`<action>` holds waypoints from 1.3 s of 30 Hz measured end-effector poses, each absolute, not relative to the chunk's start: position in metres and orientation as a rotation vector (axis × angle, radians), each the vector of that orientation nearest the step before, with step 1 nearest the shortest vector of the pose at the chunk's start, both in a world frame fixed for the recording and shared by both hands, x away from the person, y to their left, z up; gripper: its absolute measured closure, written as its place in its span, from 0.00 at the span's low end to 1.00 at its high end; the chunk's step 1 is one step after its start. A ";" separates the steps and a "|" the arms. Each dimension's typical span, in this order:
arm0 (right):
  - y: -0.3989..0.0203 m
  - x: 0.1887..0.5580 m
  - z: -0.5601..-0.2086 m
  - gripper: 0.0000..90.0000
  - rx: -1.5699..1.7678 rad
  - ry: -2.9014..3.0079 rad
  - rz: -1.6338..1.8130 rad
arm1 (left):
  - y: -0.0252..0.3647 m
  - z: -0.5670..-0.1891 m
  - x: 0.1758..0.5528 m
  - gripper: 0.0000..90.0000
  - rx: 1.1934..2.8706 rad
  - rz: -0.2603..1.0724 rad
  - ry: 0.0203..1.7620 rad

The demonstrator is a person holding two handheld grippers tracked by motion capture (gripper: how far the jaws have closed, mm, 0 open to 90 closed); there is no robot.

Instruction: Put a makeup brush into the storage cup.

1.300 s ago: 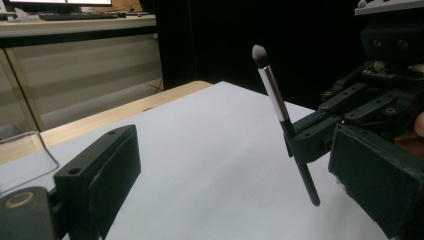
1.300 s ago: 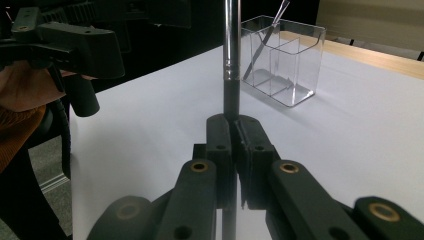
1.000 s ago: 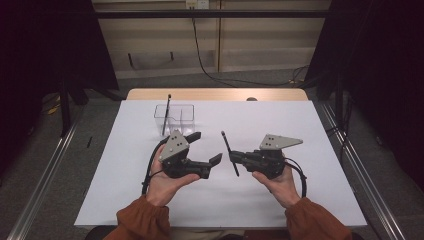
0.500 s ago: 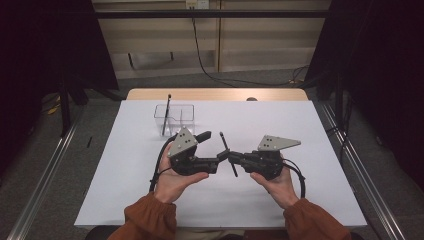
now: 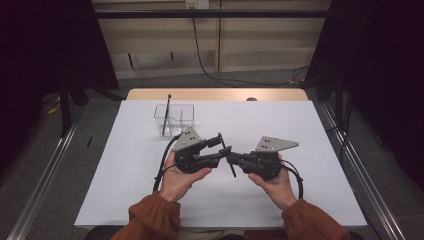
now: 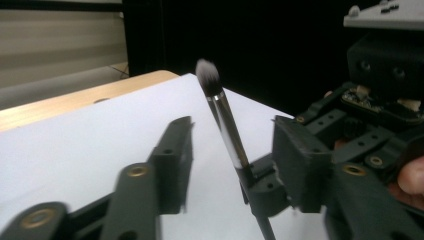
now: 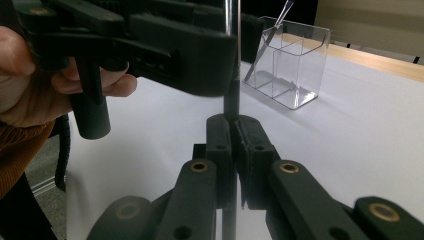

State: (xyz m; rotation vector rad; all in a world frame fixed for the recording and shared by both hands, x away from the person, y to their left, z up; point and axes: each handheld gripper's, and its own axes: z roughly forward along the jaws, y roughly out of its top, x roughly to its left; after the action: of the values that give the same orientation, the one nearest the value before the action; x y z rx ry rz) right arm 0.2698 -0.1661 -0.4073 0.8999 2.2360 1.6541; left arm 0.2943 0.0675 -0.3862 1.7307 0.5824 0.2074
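Note:
A make-up brush (image 5: 225,149) with a black handle, silver ferrule and pale bristles (image 6: 207,71) stands nearly upright over the white table sheet (image 5: 310,125). My right gripper (image 5: 231,158) is shut on its handle, jaws pinched together on it in the right gripper view (image 7: 231,125). My left gripper (image 5: 218,150) faces it from the left. Its jaws have just been closing, and the brush ferrule (image 6: 227,131) sits between them with a gap on each side. The pads do not press on it. The left gripper's body (image 7: 150,40) looms close in the right gripper view.
A clear two-compartment box (image 5: 174,118) stands behind the left gripper, with a thin dark stick (image 5: 166,114) leaning in it, also seen as the box (image 7: 292,65). The wooden table edge (image 5: 215,94) runs along the back. Metal rails flank the table.
My left gripper has moved right, up to the brush, and its jaws have narrowed around the ferrule. The right gripper has kept still with the brush.

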 end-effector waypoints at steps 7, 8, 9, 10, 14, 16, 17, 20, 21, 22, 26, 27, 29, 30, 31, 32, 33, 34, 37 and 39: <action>-0.170 0.270 -0.406 0.95 0.907 2.232 1.658 | 0.065 -0.388 0.299 0.73 1.720 0.169 0.608; -0.170 0.270 -0.407 0.95 0.904 2.233 1.657 | 0.065 -0.388 0.299 0.75 1.725 0.161 0.603; -0.169 0.270 -0.406 0.95 0.904 2.238 1.656 | 0.064 -0.389 0.299 0.75 1.726 0.163 0.595; -0.168 0.270 -0.407 0.95 0.902 2.240 1.657 | 0.064 -0.390 0.298 0.76 1.720 0.173 0.598; -0.167 0.270 -0.409 0.95 0.902 2.250 1.654 | 0.063 -0.391 0.297 0.85 1.719 0.181 0.594; -0.166 0.270 -0.409 0.95 0.903 2.249 1.650 | 0.064 -0.391 0.298 0.86 1.722 0.166 0.590; -0.166 0.270 -0.409 0.95 0.901 2.250 1.654 | 0.064 -0.391 0.298 0.87 1.720 0.166 0.588; -0.166 0.270 -0.409 0.95 0.904 2.249 1.655 | 0.063 -0.392 0.297 0.88 1.714 0.166 0.586; -0.166 0.270 -0.409 0.95 0.901 2.252 1.650 | 0.063 -0.392 0.298 0.89 1.716 0.158 0.580; -0.166 0.270 -0.410 0.95 0.899 2.251 1.654 | 0.064 -0.392 0.298 0.89 1.715 0.149 0.578; -0.165 0.270 -0.409 0.95 0.894 2.252 1.659 | 0.064 -0.392 0.299 0.92 1.697 0.095 0.567; -0.165 0.270 -0.409 0.95 0.895 2.255 1.659 | 0.063 -0.392 0.299 0.92 1.701 0.110 0.563; -0.165 0.270 -0.410 0.95 0.893 2.256 1.659 | 0.061 -0.392 0.298 0.93 1.716 0.108 0.553; -0.165 0.270 -0.410 0.95 0.896 2.258 1.659 | 0.061 -0.392 0.297 0.93 1.722 0.115 0.548; -0.165 0.270 -0.411 0.95 0.898 2.261 1.656 | 0.061 -0.392 0.297 0.93 1.723 0.116 0.548; -0.165 0.270 -0.411 0.95 0.898 2.263 1.657 | 0.061 -0.392 0.297 0.93 1.720 0.109 0.553; -0.165 0.270 -0.411 0.95 0.898 2.260 1.661 | 0.061 -0.392 0.298 0.93 1.724 0.106 0.551; -0.165 0.270 -0.411 0.95 0.897 2.261 1.662 | 0.062 -0.391 0.298 0.93 1.724 0.108 0.550; -0.166 0.271 -0.410 0.94 0.889 2.264 1.669 | 0.061 -0.390 0.297 0.93 1.722 0.111 0.551; -0.167 0.271 -0.411 0.94 0.886 2.266 1.681 | 0.060 -0.390 0.296 0.93 1.728 0.118 0.546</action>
State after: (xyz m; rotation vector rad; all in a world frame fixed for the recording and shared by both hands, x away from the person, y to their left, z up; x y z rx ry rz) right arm 0.2710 -0.1670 -0.4108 0.8864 2.2661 1.6806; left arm 0.2963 0.0596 -0.3902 1.7279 0.5457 0.1178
